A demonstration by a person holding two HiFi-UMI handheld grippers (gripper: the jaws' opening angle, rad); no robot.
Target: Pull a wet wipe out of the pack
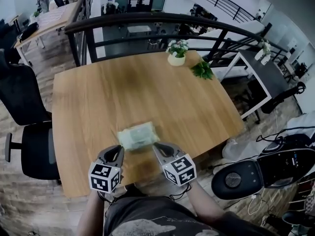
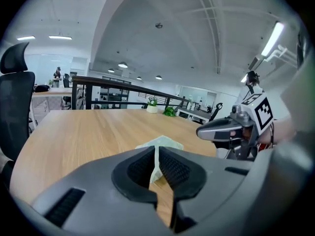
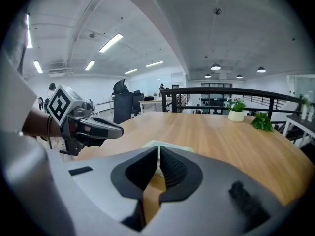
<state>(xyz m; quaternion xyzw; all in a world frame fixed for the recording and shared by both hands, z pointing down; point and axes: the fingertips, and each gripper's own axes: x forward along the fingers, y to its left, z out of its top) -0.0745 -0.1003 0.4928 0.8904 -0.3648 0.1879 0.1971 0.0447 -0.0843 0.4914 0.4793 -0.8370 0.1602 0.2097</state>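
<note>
Pack: pale green soft wet-wipe pack [image 1: 138,135] lies flat on the light wooden table [image 1: 93,102], near my edge, between the two claw tips.
L claw: left gripper [image 1: 119,149], jaws pressed together, nothing in them. Tips are just beside the pack's left corner; can't tell if they touch.
R claw: right gripper [image 1: 157,146], jaws also closed and empty, tips by the pack's right end.
Far edge: small white pot w/ green plant [image 1: 176,57], and a leafy green sprig [image 1: 202,70] near it.
</note>
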